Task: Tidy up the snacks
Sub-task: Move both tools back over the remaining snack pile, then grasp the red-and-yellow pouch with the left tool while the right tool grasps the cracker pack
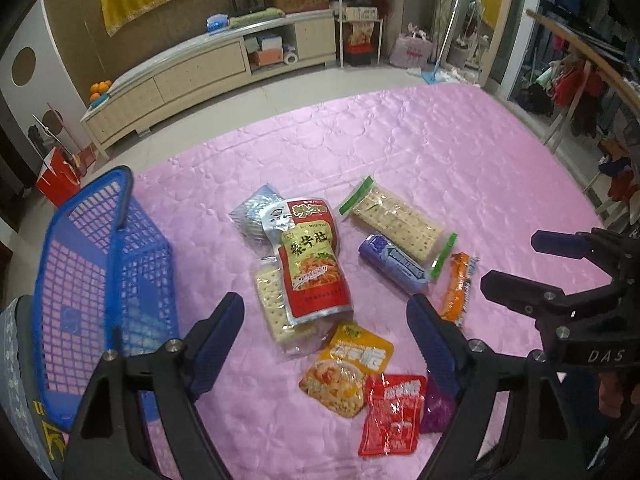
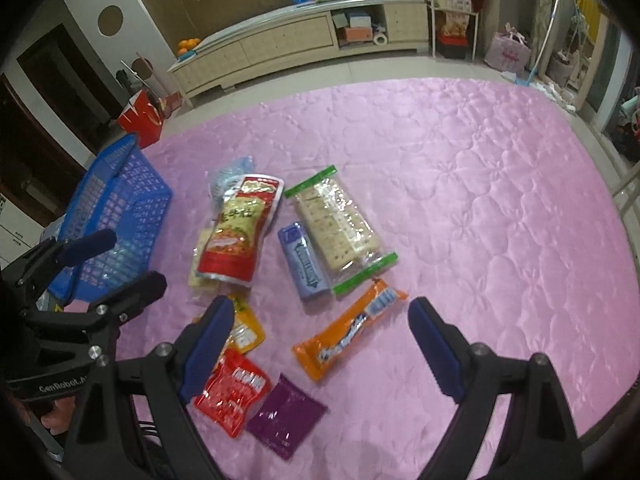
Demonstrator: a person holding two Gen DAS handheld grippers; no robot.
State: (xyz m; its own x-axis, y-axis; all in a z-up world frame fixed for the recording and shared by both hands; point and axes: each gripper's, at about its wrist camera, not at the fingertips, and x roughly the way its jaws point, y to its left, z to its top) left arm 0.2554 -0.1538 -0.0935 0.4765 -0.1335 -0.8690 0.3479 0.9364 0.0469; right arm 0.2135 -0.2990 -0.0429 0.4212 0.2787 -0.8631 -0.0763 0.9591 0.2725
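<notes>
Several snack packs lie on a pink quilt: a red-and-green pouch on top of a cracker pack, a green-ended cracker pack, a blue pack, an orange bar, and yellow, red and purple packets. An empty blue basket stands to their left. My left gripper hovers open over the red pouch. My right gripper hovers open over the orange bar. Neither holds anything.
A silver-blue packet peeks out behind the red pouch. The quilt stretches bare to the right and far side. Beyond it are tiled floor, a long low cabinet and a red bag.
</notes>
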